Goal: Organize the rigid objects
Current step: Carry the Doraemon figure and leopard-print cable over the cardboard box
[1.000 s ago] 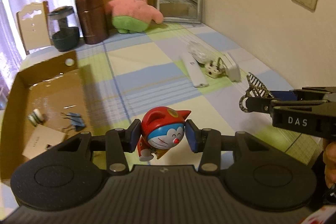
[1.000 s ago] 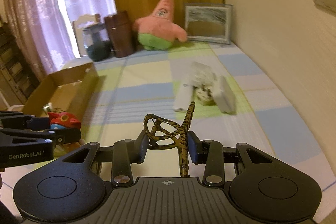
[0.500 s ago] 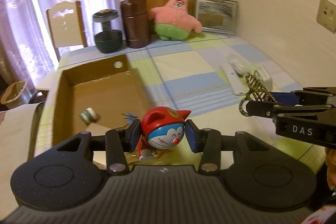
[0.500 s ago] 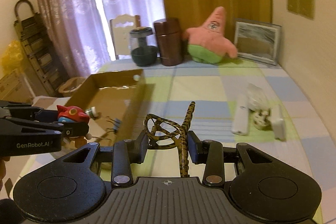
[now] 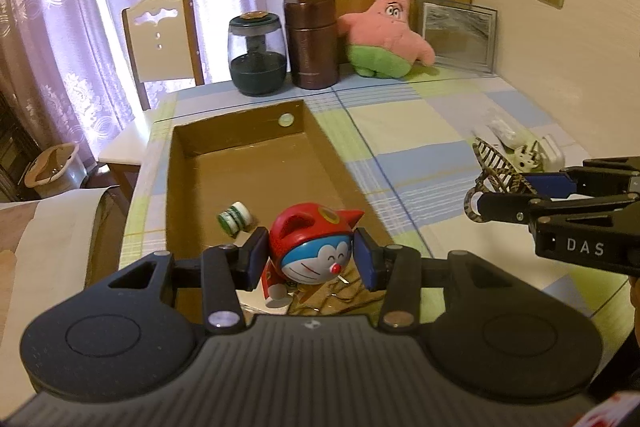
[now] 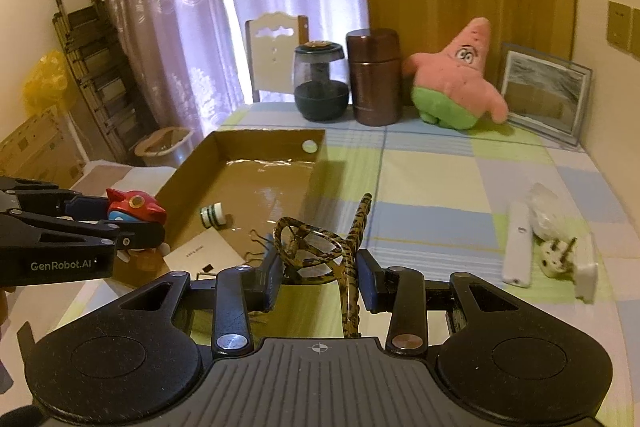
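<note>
The left hand-held gripper (image 5: pixel 310 259) clamps a toy (image 5: pixel 310 251) above the box (image 5: pixel 256 171); the right hand-held gripper (image 6: pixel 318 277) pinches a hair clip (image 6: pixel 320 247) over the counter (image 6: pixel 424 179) beside it.

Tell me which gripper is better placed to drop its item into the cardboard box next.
Left, probably. The left gripper holds the Doraemon figure already above the cardboard box, near its front end. The right gripper, clamped on the leopard-print hair clip, sits over the tablecloth beside the box.
</note>
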Demonstrator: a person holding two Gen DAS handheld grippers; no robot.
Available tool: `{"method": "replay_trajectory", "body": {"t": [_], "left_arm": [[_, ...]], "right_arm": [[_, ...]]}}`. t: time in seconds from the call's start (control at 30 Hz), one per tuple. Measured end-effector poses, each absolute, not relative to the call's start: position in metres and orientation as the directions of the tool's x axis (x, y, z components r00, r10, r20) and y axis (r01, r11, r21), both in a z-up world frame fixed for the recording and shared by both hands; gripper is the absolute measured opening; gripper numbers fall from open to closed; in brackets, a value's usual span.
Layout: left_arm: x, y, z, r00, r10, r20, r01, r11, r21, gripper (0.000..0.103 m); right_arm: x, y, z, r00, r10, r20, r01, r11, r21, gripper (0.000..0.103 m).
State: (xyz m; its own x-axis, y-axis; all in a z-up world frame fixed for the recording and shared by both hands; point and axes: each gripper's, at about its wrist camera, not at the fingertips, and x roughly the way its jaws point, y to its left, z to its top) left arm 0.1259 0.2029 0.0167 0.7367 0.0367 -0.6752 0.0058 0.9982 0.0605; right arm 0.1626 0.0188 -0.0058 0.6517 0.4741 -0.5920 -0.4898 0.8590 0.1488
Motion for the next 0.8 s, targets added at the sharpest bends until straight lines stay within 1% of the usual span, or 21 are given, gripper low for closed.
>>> {"method": "replay_trajectory", "body": {"t": [0.4,0.8], "left_arm": [[0.143,0.241,0.009,0.726,0.061,-0.685,-0.022,0.998,0.065,0.040],[0.178,0.284,-0.004,0.705,0.078,-0.705,-0.036,0.997,0.074,0.040]], "right_arm": [[0.189,0.061,-0.009,0.616,0.505,-0.605,-0.548,0.826,0.133,0.036],[0.229,0.102,-0.013,0.576,0.531,-0.622,-0.584,0.799,0.141,0.036]]}}
